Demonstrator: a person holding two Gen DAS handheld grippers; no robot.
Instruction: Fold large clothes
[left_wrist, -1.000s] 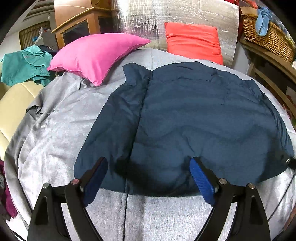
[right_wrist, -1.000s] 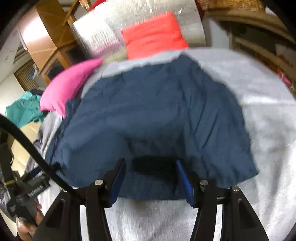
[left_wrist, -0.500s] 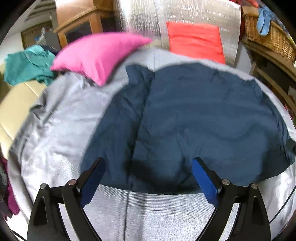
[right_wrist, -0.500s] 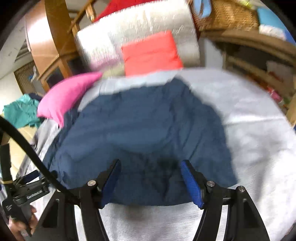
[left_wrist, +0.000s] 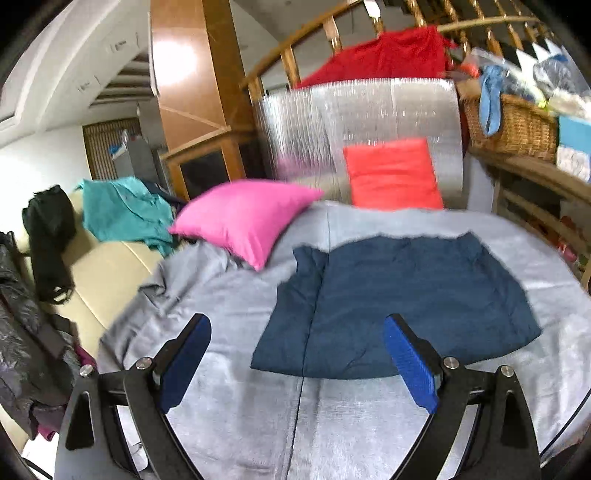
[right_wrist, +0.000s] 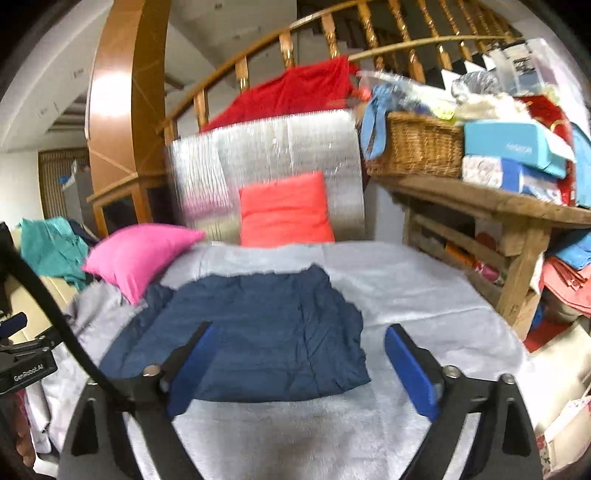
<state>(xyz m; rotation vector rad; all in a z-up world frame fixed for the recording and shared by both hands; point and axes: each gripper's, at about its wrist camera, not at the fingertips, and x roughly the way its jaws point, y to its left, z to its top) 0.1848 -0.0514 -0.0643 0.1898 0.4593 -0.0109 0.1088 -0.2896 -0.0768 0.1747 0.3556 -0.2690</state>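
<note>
Navy garment (left_wrist: 399, 299) lies folded flat on the grey cover (left_wrist: 229, 306) of the bed, approx. centred across its width, w/ its far edge short of the head end and its near edge short of the foot end. A seam or fold line runs front-to-back near the garment's left edge. In the left wrist view, the left gripper (left_wrist: 297, 363) hangs above the cover, jaws spread wide, nothing between the blue pads (left_wrist: 408, 363); no contact w/ the fabric. In the right wrist view, the right gripper (right_wrist: 299, 369) is also clear of the garment; its jaws are opening, already wide, nothing between them. Pink pillow (left_wrist: 243, 218) rests at the head end's left corner, its tip just beside the garment's far-left corner; whether they touch cannot be told. Orange cushion (left_wrist: 393, 173) stands upright at the head end against a silver foil panel (left_wrist: 354, 122). Teal garment (left_wrist: 122, 210) lies off the bed's left side on a cream surface. Wicker basket (right_wrist: 415, 146) sits on a wooden shelf unit (right_wrist: 498, 206) beside the bed's right edge.
</note>
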